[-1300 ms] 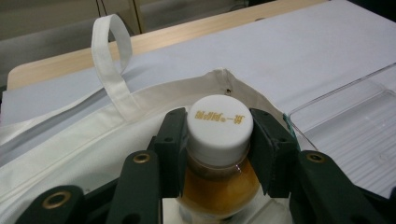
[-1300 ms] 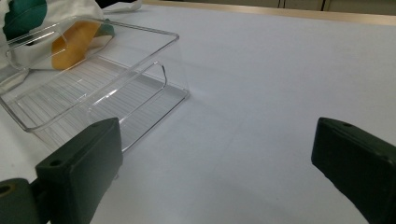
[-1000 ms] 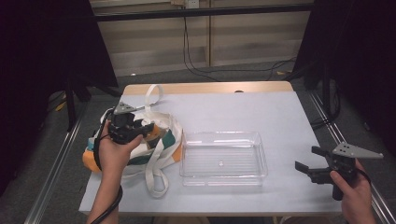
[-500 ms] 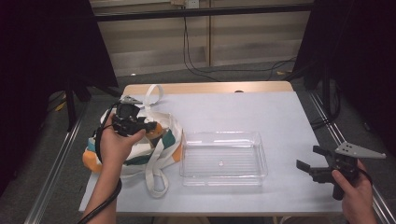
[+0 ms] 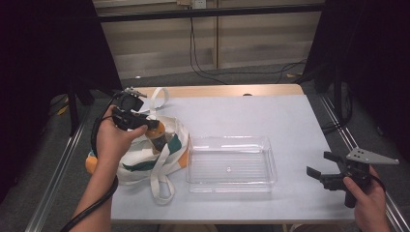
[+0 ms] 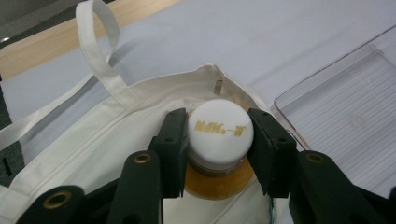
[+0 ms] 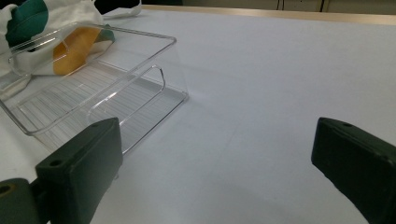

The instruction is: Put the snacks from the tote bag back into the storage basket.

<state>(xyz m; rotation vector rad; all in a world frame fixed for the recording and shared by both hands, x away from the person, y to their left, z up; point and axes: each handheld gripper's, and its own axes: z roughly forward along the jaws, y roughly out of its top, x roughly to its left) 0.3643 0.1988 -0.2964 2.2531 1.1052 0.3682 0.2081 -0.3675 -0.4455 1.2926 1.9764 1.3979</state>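
A white tote bag (image 5: 145, 154) with green and orange print lies at the table's left. My left gripper (image 6: 219, 140) is shut on the white cap of an amber bottle (image 6: 220, 128) that stands in the bag's (image 6: 93, 140) mouth. In the high view the left gripper (image 5: 145, 124) sits over the bottle (image 5: 158, 137). A clear plastic tray (image 5: 231, 164) lies empty in the middle of the table. My right gripper (image 5: 323, 166) is open at the front right, held above bare table, with the tray (image 7: 93, 88) to its left in the right gripper view.
The white table (image 5: 270, 121) has a wooden far edge (image 5: 227, 90). The bag's long handles (image 5: 162, 186) trail toward the front edge and the back. Cables (image 5: 203, 58) hang beyond the table. Metal rails run along both sides.
My left gripper has moved back and up a little with the bottle rising out of the bag. The right gripper has stayed where it was.
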